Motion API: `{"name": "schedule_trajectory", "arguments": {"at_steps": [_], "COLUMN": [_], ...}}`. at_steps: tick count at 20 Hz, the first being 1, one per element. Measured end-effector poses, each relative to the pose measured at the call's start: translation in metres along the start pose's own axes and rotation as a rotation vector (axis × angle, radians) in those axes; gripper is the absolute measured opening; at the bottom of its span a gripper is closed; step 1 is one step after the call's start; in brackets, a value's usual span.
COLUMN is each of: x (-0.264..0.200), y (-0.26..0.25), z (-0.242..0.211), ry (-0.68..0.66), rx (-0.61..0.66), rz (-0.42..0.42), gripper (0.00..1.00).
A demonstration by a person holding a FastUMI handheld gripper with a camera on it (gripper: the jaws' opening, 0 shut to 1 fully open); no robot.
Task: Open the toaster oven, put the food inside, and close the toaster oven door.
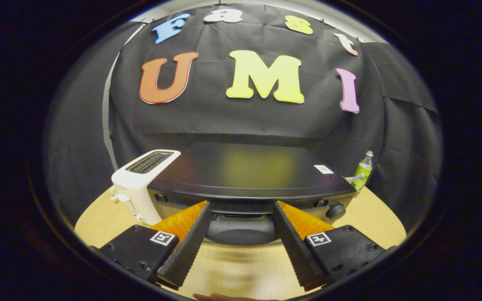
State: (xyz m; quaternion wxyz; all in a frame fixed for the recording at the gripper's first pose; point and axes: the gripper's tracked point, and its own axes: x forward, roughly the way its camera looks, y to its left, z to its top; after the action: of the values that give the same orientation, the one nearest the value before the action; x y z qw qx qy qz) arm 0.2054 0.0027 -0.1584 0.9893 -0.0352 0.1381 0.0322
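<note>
Gripper (241, 209) fingers are spread wide apart, pinching nothing, and reach toward the front of a black toaster oven (249, 175) that sits on a pale wooden table (375, 221). The fingertips lie on either side of a dark, rounded part at the oven's upper front, which I take to be the door handle (241, 230), though it is blurred and partly hidden between the fingers. I cannot tell whether either finger touches it.

The oven's flat, glossy top faces up toward us, and a round knob (335, 210) sits on its front, just beyond the right finger. The door looks closed, judging by the handle sitting high against the front; no opening into the oven can be seen.

A white slot toaster (140, 188) stands touching or just beside the oven's left side. A green bottle (363, 171) stands behind the oven's right corner, near the black cloth wall. At the very near edge of the table, a sliver of what may be a person's hand (220, 297) shows.

As for progress, the task seems to be at its first step: the door is not yet open, no food can be made out anywhere, and loading and closing are still to come.
</note>
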Motion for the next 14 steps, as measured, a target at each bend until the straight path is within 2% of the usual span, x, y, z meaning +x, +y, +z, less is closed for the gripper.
{"name": "schedule_trajectory", "arguments": {"at_steps": [4, 14], "x": [-0.021, -0.06], "y": [0.0, 0.003], "z": [-0.019, -0.088], "ry": [0.017, 0.083], "rx": [-0.018, -0.066], "rz": [0.026, -0.001], "gripper": [0.99, 0.99]}}
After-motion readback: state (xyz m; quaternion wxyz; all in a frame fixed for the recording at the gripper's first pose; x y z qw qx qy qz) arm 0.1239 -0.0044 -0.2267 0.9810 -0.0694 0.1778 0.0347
